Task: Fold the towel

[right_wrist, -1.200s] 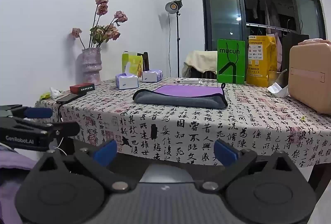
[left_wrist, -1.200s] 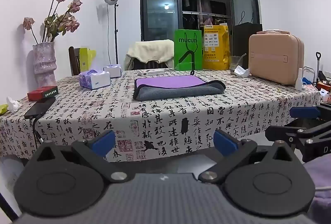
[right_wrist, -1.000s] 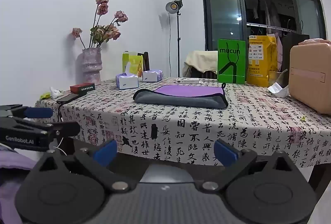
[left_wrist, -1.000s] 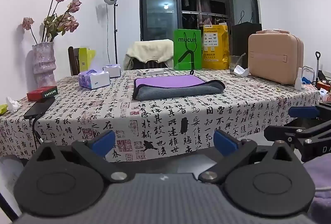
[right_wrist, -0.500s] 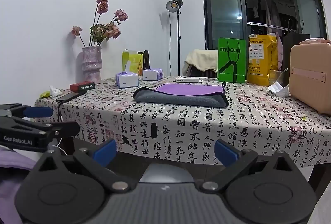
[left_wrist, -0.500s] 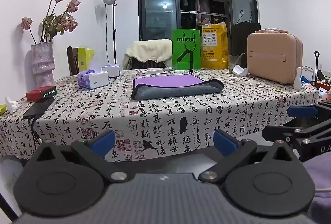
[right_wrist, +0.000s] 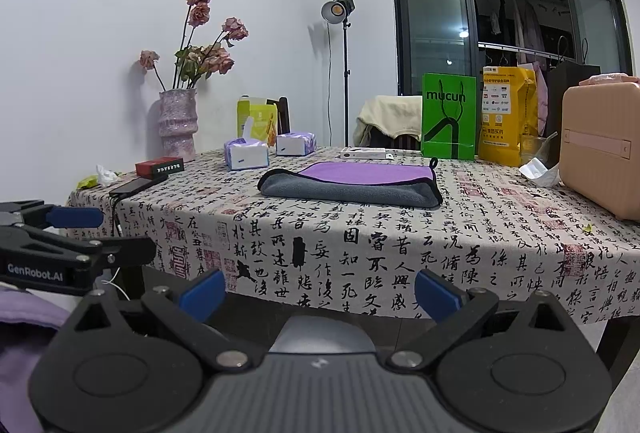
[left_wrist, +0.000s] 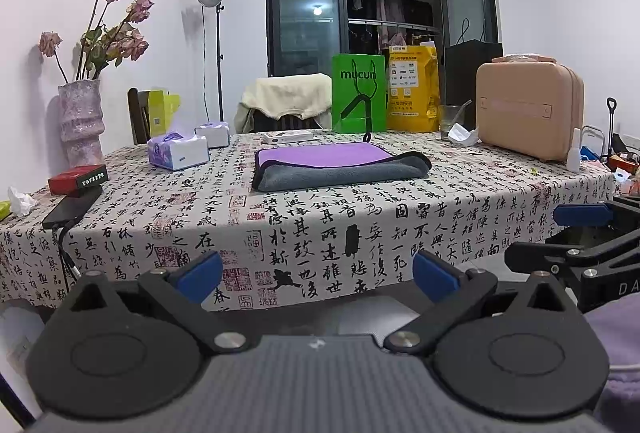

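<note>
A folded towel (left_wrist: 340,167), purple on top and grey along its front fold, lies flat in the middle of the table (left_wrist: 280,233); it also shows in the right wrist view (right_wrist: 352,183). My left gripper (left_wrist: 318,275) is open and empty, held below and in front of the table's front edge. My right gripper (right_wrist: 318,291) is open and empty at the same low height. Each gripper shows at the edge of the other's view: the right one (left_wrist: 580,233) and the left one (right_wrist: 52,233).
On the table stand a vase with dried roses (left_wrist: 80,121), tissue packs (left_wrist: 178,153), a red box (left_wrist: 78,179), a phone with cable (left_wrist: 72,207), a green bag (left_wrist: 358,99), a yellow bag (left_wrist: 412,95) and a pink case (left_wrist: 528,113). A lamp stand (left_wrist: 218,53) stands behind.
Both grippers have shifted very slightly; the towel and table objects have not moved. Both stay open.
</note>
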### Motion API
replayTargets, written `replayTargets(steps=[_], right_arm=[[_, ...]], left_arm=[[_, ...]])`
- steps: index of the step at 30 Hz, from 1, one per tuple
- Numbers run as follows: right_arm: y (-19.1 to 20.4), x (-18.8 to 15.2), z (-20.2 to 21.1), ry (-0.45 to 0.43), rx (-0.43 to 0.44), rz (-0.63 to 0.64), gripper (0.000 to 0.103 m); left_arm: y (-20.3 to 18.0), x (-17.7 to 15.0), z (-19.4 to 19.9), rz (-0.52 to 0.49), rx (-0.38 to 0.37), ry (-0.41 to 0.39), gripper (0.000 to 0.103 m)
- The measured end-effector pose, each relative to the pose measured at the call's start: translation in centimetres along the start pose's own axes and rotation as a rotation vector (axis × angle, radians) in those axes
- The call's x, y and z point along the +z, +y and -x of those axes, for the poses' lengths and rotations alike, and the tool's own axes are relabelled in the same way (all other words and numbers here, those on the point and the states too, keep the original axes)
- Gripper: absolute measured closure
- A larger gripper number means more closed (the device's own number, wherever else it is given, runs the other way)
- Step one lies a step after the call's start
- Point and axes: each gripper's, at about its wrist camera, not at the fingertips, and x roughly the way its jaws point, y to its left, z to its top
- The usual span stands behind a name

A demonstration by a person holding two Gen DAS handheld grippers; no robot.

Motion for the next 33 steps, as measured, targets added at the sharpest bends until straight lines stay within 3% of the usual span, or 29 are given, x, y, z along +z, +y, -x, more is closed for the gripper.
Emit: replayTargets(steps=[33], right_arm=[[0.08,-0.42,-0.20,0.010,0.002,-0.009,0.001]], left_arm=[[-0.07,-0.03,-0.03,-0.002,0.002,0.000,0.000]])
